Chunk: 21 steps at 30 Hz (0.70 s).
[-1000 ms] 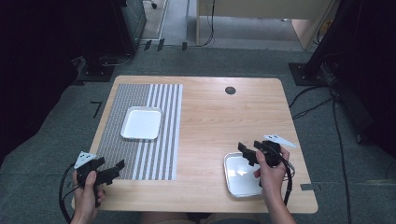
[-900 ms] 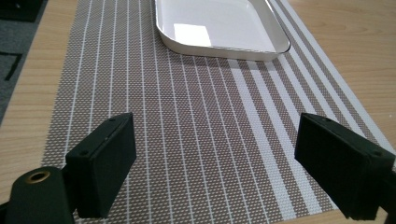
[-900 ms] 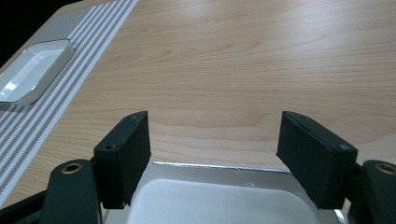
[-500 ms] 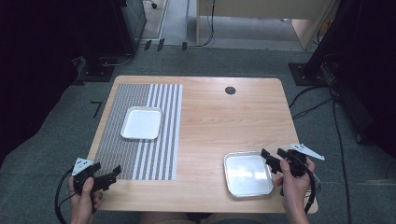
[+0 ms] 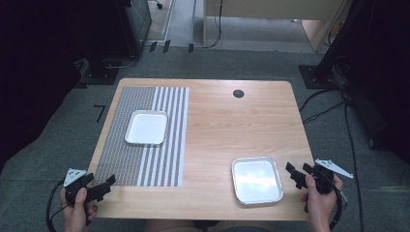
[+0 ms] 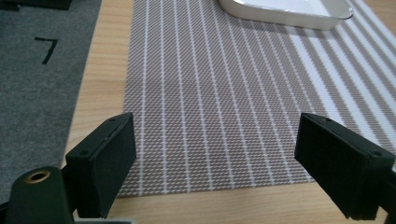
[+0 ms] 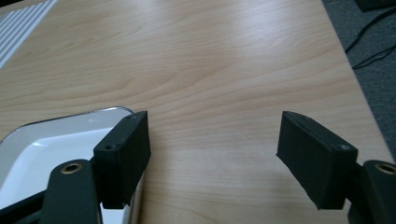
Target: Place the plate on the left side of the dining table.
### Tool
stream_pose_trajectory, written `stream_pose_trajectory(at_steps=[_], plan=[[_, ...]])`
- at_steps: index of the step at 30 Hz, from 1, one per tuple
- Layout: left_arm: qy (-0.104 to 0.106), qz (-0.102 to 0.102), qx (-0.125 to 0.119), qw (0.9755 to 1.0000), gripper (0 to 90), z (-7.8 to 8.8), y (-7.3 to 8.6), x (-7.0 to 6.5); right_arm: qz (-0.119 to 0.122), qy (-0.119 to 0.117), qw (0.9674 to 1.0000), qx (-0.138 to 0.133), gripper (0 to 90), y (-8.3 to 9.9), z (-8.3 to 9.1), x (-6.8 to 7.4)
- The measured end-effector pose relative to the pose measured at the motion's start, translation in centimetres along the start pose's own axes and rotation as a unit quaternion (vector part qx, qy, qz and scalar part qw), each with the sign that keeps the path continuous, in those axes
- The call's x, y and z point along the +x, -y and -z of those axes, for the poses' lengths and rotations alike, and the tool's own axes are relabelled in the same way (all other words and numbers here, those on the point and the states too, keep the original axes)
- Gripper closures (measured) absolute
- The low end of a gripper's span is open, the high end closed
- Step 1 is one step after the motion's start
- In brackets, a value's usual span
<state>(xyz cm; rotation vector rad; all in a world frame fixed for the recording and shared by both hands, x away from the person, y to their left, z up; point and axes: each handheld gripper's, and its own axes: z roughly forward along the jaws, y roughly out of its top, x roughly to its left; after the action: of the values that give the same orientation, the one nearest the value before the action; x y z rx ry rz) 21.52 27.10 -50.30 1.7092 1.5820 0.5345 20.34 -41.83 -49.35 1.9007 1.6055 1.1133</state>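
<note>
Two shallow white trays lie on the wooden table (image 5: pixel 227 121). One tray (image 5: pixel 146 127) rests on the striped placemat (image 5: pixel 145 145) at the left; its near rim (image 6: pixel 285 10) crosses the top of the left gripper view. The other tray (image 5: pixel 257 180) sits on bare wood at the front right, and its corner (image 7: pixel 42 144) lies just left of my right jaws. My left gripper (image 5: pixel 106 185) (image 6: pixel 215 168) hovers open above the placemat's front edge, holding nothing. By the table's right front edge my right gripper (image 5: pixel 296 175) (image 7: pixel 212 154) is open too, with bare wood between its jaws.
A dark round grommet (image 5: pixel 238 93) is set into the table's far side. Grey carpet surrounds the table, with cables (image 5: pixel 319 104) on the floor at the right and a black mark (image 6: pixel 46 46) on the carpet at the left. Dark furniture stands behind.
My right gripper has moved rightward from above the front-right tray to beside the table's right edge. My left gripper has drifted slightly left and back toward the person. Both stayed open.
</note>
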Motion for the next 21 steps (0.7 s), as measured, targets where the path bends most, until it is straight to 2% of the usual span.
stream_pose_trajectory(at_steps=[4, 6, 15, 19, 21], plan=[[-0.009, 0.001, 0.003, 1.0000, 12.5, -0.1, 0.2, 0.4, 0.002, 0.010, 0.9999, 0.006, 25.5, 0.6, 0.4, -0.9], [-0.007, 0.003, 0.006, 1.0000, 12.5, -0.2, 0.3, 0.5, 0.001, 0.016, 0.9998, 0.010, 25.1, 0.9, 0.6, -1.4], [-0.020, -0.017, 0.017, 0.9995, 12.5, -0.9, 0.5, 0.1, 0.014, 0.042, 0.9986, 0.028, 23.6, 2.4, 0.9, -2.8], [-0.031, -0.029, 0.015, 0.9990, 12.5, -1.0, 0.7, -0.3, 0.017, 0.048, 0.9984, 0.025, 23.4, 2.8, 0.7, -2.9], [-0.040, -0.041, 0.013, 0.9983, 12.5, -1.1, 0.9, -0.5, 0.033, 0.056, 0.9977, 0.022, 23.1, 3.0, 0.6, -2.7]])
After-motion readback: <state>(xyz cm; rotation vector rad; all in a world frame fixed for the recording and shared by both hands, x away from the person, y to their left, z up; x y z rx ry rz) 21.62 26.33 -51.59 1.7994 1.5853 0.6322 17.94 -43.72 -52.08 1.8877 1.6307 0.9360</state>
